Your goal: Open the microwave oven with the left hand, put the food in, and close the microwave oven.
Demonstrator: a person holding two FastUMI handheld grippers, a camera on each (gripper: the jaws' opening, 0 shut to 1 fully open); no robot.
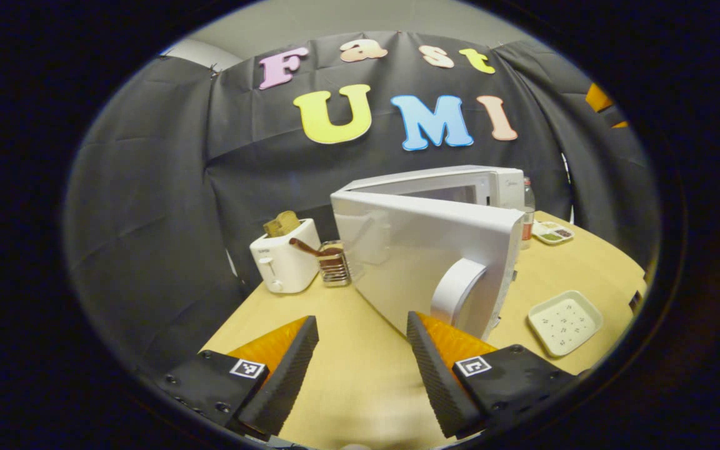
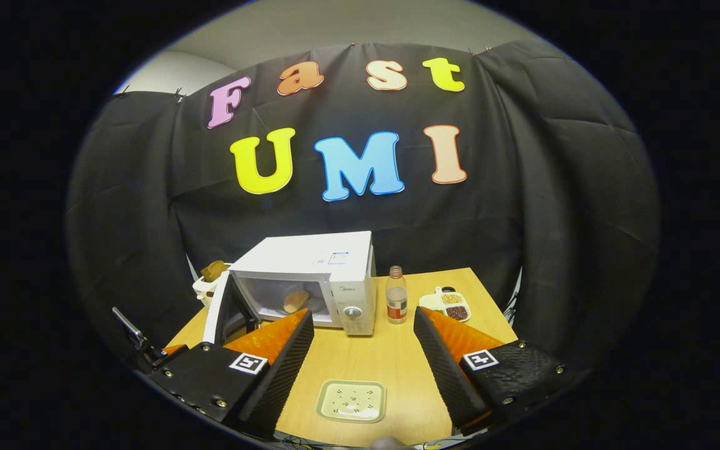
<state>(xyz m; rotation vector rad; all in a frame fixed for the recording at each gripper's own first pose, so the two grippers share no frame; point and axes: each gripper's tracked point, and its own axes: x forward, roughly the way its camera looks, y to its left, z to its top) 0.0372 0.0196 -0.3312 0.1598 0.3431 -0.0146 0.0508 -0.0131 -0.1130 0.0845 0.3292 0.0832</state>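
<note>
A white microwave oven (image 2: pixel 325 275) stands on a wooden desk (image 2: pixel 385 359) with its door (image 1: pixel 422 250) swung partly open, and a bread-like piece of food (image 2: pixel 296 300) lies inside the lit cavity. In the left gripper view, the left tongs (image 1: pixel 360 340) are spread wide and hold nothing, 1 finger sitting just below the door's curved white handle (image 1: pixel 457 290), though contact cannot be judged. In the right gripper view, the right tongs (image 2: pixel 363 340) also gape wide and empty above a pale square tray (image 2: pixel 352 400) at the desk's near edge. A white toaster (image 1: pixel 285 259) with bread in its slot and a small wire rack (image 1: pixel 334 264) stand left of the oven; a bottle (image 2: pixel 396 303) and a small dish of 2 kinds of grains or beans (image 2: pixel 446 305) stand to its right.
</note>
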